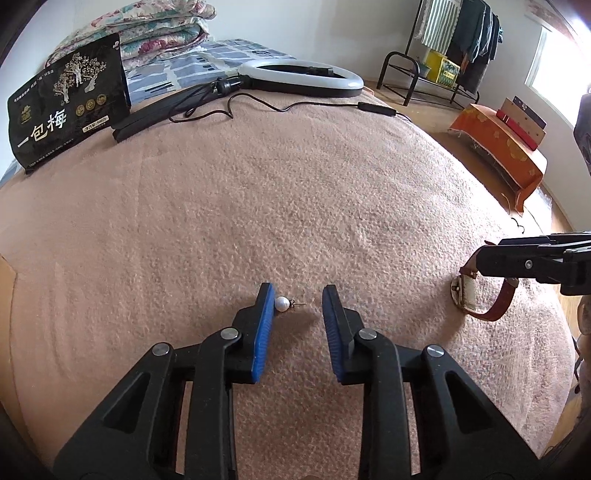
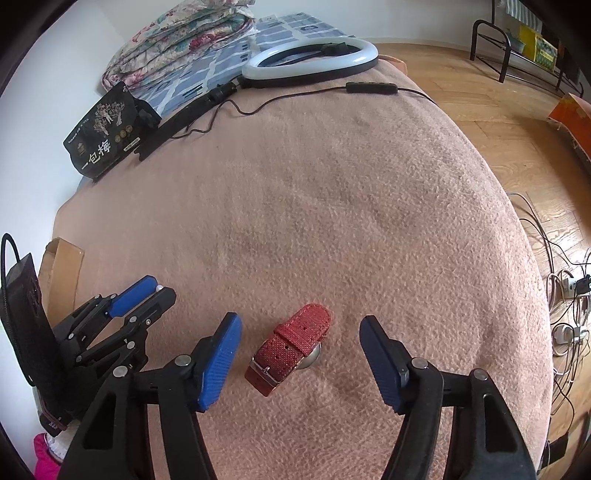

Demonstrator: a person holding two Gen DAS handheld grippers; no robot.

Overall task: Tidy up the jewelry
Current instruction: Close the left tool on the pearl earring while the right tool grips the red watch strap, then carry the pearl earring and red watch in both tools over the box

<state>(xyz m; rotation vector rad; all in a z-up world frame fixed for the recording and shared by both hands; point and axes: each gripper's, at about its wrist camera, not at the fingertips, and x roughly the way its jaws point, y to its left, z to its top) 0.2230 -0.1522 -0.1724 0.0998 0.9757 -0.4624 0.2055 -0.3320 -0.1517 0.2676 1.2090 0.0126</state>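
A white pearl stud earring (image 1: 282, 304) lies on the pink blanket (image 1: 295, 206), its post pointing right. My left gripper (image 1: 297, 295) straddles it with blue pads; the pearl rests against the left pad while the right pad stands clear, so the jaws are open. The same gripper (image 2: 157, 291) shows at the left of the right wrist view, the pearl (image 2: 159, 288) peeking at its tips. A red-strapped wristwatch (image 2: 291, 347) lies on its side between the wide-apart pads of my right gripper (image 2: 301, 325), untouched. In the left wrist view the watch (image 1: 480, 295) sits under a black finger of the right gripper.
At the far end of the blanket lie a white ring light (image 1: 301, 75) with its black cable, and a black snack pouch (image 1: 68, 99). Folded floral quilts (image 2: 184, 33) are stacked behind. The bed edge drops to wooden floor (image 2: 517, 122) on the right, with cables there.
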